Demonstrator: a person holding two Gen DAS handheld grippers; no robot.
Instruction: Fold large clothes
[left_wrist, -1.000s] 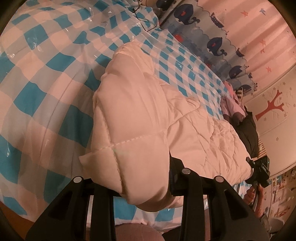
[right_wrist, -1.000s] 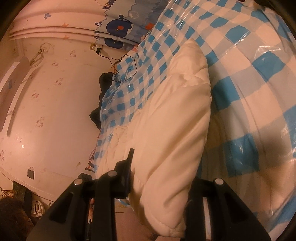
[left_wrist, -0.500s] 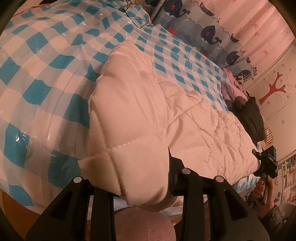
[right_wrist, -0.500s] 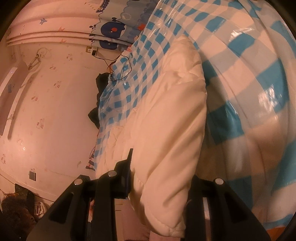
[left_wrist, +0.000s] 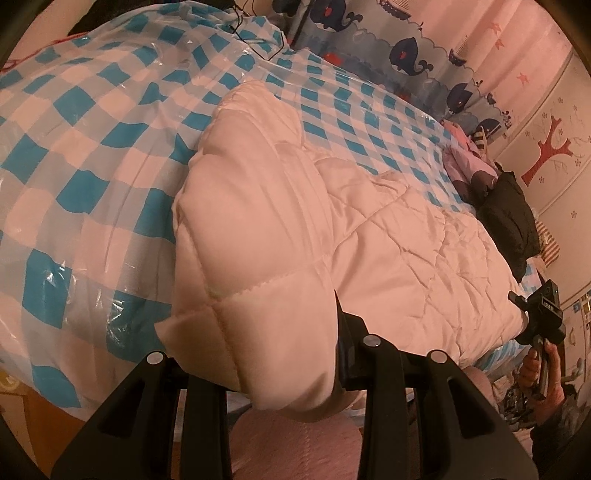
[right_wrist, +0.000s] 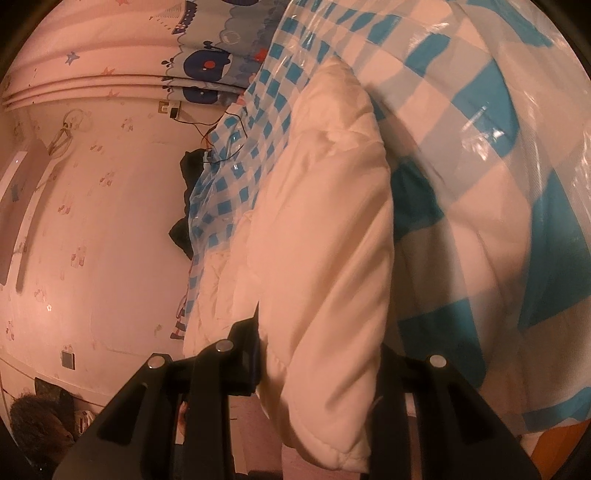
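Across the bed under blue-and-white checked plastic sheeting: white quilted padded garment, long axis running between both claws. Left claw clamped on one near-edge corner, right claw on the other; fold away from both, equally near.

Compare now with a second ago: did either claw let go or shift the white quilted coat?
No release. Both the left claw and right claw stay shut on the white quilted coat. The left view has swung so more of the coat and the checked plastic cover shows, with the whale curtain further in. The coat's folded shape on the cover looks unchanged; the dark clothes pile stayed put.
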